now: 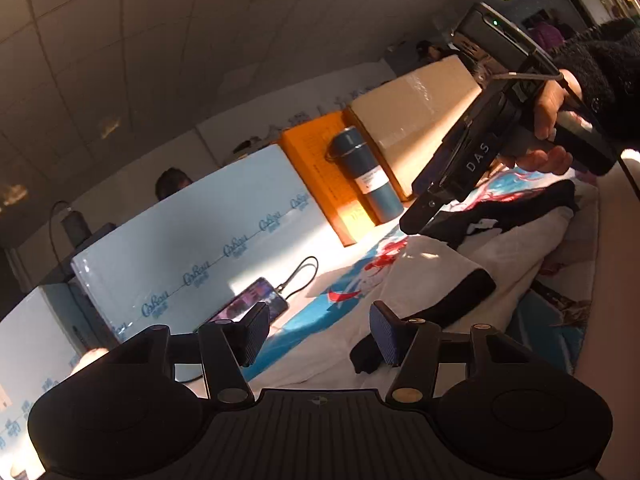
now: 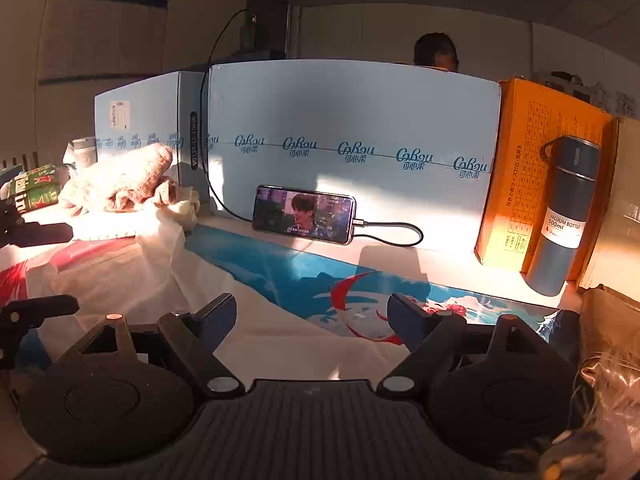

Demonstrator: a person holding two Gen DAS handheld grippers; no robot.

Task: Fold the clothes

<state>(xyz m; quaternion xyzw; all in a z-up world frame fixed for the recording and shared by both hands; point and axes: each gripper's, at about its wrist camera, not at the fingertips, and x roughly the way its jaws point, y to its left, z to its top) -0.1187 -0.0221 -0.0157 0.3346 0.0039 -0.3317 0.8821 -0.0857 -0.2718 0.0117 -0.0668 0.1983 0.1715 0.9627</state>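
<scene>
A white garment [image 1: 436, 268] with black trim [image 1: 460, 292] lies rumpled on a blue printed mat [image 2: 304, 280]. In the left wrist view my left gripper [image 1: 320, 334] is open just above it. Its right pad is near a black edge of the cloth, and nothing is pinched. A hand holds my right gripper [image 1: 420, 220] further along the same garment, its tips low over a black fold. In the right wrist view the right gripper [image 2: 312, 320] stands wide open over white cloth [image 2: 120, 280] and mat, with nothing between its fingers.
A light blue carton [image 2: 352, 120] walls off the back, with a phone [image 2: 304, 214] on a cable leaning against it. An orange box [image 2: 520, 160] and a grey vacuum bottle [image 2: 564, 216] stand to the right. A beige knit [image 2: 120, 180] and a green pack [image 2: 32, 192] lie left.
</scene>
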